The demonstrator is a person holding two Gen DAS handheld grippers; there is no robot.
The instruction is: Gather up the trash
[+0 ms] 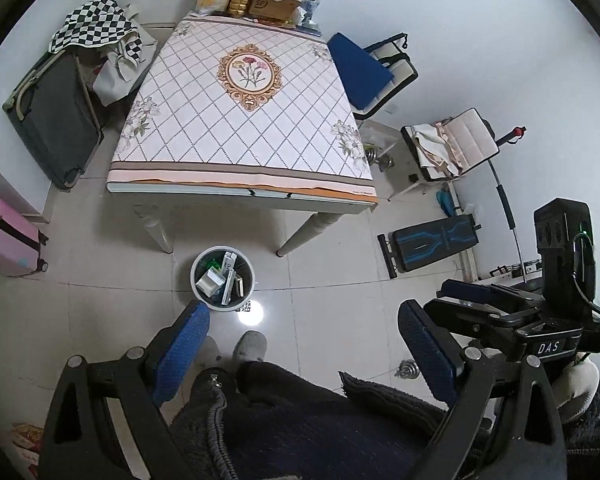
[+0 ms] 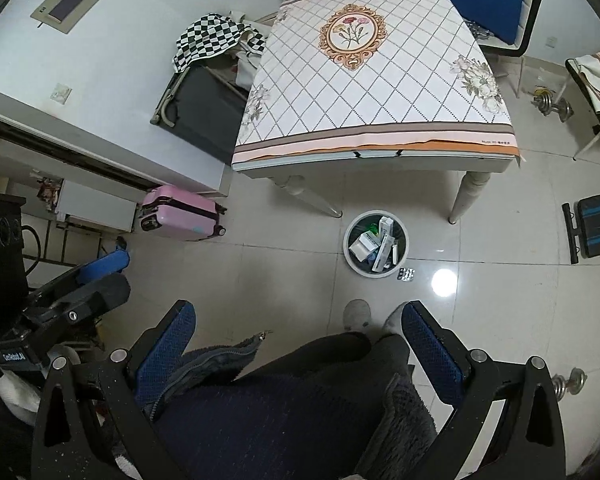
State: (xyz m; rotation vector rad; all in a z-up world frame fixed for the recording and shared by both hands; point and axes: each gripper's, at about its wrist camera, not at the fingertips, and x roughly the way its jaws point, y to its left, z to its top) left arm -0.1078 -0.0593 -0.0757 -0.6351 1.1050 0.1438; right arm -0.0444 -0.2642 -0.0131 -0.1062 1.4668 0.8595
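Reading left to right: pink hard-shell suitcase (image 2: 182, 213) on the pale tiled floor (image 2: 260, 272); left gripper (image 1: 304, 354) with blue pads spread wide, holding nothing; round grey plastic waste bin (image 2: 376, 245) on the floor just before the table with the diamond-patterned cloth (image 2: 374, 80), filled with white cardboard cartons (image 2: 383, 246); silver foil blister pack (image 2: 406, 274) on the tile touching the bin's right side; right gripper (image 2: 298, 350) likewise wide open and empty.
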